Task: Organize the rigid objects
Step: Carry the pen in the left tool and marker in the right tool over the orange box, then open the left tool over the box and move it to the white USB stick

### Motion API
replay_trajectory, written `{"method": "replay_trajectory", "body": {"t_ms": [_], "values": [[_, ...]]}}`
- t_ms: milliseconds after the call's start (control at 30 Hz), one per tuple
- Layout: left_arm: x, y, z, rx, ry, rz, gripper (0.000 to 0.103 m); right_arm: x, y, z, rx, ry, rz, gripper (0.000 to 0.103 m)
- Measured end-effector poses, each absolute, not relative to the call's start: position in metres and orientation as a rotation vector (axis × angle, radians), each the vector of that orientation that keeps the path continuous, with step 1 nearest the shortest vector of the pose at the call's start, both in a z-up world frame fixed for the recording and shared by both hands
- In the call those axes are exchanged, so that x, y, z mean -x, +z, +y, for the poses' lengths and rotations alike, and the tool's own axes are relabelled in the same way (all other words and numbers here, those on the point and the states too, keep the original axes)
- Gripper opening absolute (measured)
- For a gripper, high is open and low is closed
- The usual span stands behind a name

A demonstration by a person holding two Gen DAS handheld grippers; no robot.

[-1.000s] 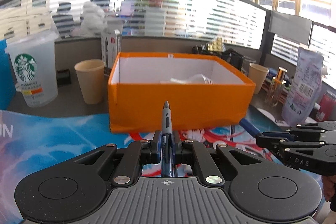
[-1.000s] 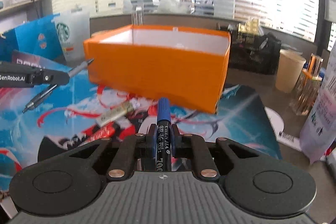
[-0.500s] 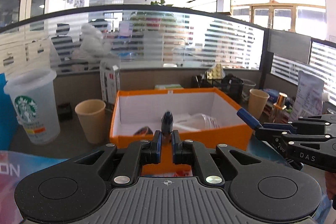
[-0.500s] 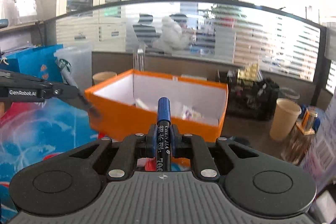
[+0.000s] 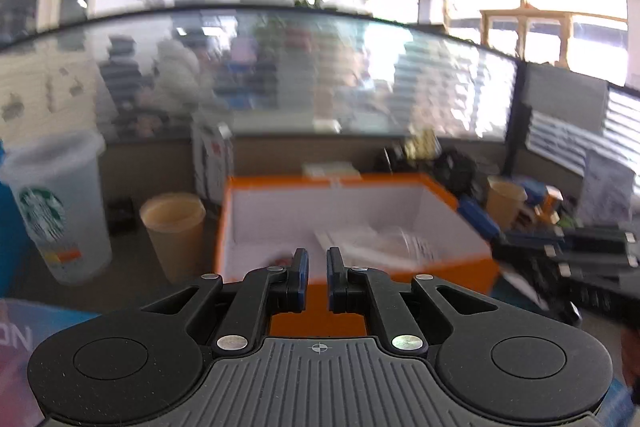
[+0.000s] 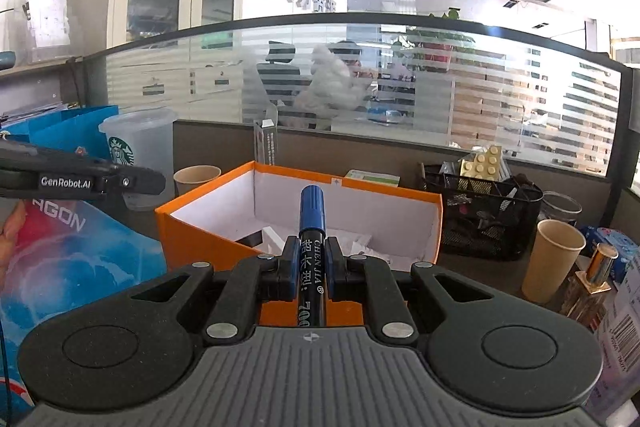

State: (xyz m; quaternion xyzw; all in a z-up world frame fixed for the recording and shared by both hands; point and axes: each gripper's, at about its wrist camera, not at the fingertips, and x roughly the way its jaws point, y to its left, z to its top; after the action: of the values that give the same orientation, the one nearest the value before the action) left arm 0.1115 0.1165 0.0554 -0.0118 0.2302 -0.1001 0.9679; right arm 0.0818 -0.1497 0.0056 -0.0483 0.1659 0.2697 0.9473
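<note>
An orange box [image 5: 476, 267] with a white inside stands on the desk, with white packaging in it; it also shows in the right wrist view [image 6: 192, 239]. My left gripper [image 5: 317, 263] is open a little and empty, just above the box's near wall. My right gripper [image 6: 311, 255] is shut on a blue marker [image 6: 312, 215] that points over the box. The right gripper shows at the right of the left wrist view [image 5: 568, 251]; the left gripper shows at the left of the right wrist view [image 6: 132, 182].
A Starbucks cup [image 5: 56, 211] and a paper cup [image 5: 174, 227] stand left of the box. Right of it are a black mesh organiser [image 6: 484, 215], another paper cup [image 6: 552, 255] and small bottles [image 6: 592, 279]. A colourful mat [image 6: 72, 267] covers the desk.
My left gripper has opened and the pen it held is gone from its fingers. Both grippers have risen over the box. The right gripper still holds the marker.
</note>
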Motion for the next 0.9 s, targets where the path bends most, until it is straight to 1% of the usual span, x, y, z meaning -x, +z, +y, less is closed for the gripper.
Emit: {"method": "replay_trajectory", "body": {"t_ms": [100,167,233,333,367,400,433,467,600,633,667,700,733,833,867,900], "values": [[-0.111,0.031,0.109,0.009,-0.245,0.546,0.008,-0.085,0.001,-0.149,0.091,0.552,0.348,0.012],[-0.112,0.011,0.098,-0.026,-0.268,0.611,0.012,-0.086,0.000,-0.148,0.087,0.553,0.350,0.012],[-0.112,-0.009,0.090,-0.042,-0.290,0.668,0.013,-0.086,-0.002,-0.147,0.085,0.554,0.351,0.012],[-0.110,-0.027,0.082,-0.044,-0.321,0.712,0.014,-0.086,-0.001,-0.147,0.086,0.553,0.352,0.012],[-0.109,-0.030,0.080,-0.048,-0.332,0.719,0.020,-0.086,-0.002,-0.147,0.085,0.550,0.353,0.012],[-0.108,-0.033,0.077,-0.058,-0.337,0.720,0.030,-0.086,-0.003,-0.147,0.083,0.548,0.355,0.012],[-0.106,-0.035,0.074,-0.080,-0.328,0.719,0.036,-0.086,-0.004,-0.148,0.080,0.545,0.357,0.012],[-0.106,-0.038,0.070,-0.105,-0.310,0.715,0.045,-0.086,-0.006,-0.148,0.076,0.543,0.359,0.012],[-0.113,-0.053,0.065,-0.124,-0.307,0.743,0.052,-0.085,-0.008,-0.151,0.063,0.541,0.364,0.012],[-0.113,-0.056,0.064,-0.141,-0.296,0.715,0.054,-0.085,-0.009,-0.151,0.060,0.542,0.364,0.012],[-0.115,-0.056,0.064,-0.138,-0.296,0.705,0.050,-0.085,-0.009,-0.151,0.060,0.543,0.363,0.012],[-0.114,-0.055,0.064,-0.129,-0.300,0.701,0.037,-0.084,-0.009,-0.152,0.058,0.542,0.361,0.012],[-0.115,-0.054,0.064,-0.128,-0.307,0.696,0.031,-0.084,-0.009,-0.152,0.057,0.542,0.360,0.012],[-0.112,-0.051,0.067,-0.094,-0.294,0.693,0.031,-0.081,-0.009,-0.155,0.051,0.538,0.357,0.012],[-0.110,-0.049,0.068,-0.092,-0.287,0.684,0.028,-0.080,-0.009,-0.156,0.049,0.535,0.354,0.012],[-0.107,-0.044,0.068,-0.100,-0.277,0.659,0.013,-0.078,-0.008,-0.158,0.048,0.532,0.352,0.012]]}}
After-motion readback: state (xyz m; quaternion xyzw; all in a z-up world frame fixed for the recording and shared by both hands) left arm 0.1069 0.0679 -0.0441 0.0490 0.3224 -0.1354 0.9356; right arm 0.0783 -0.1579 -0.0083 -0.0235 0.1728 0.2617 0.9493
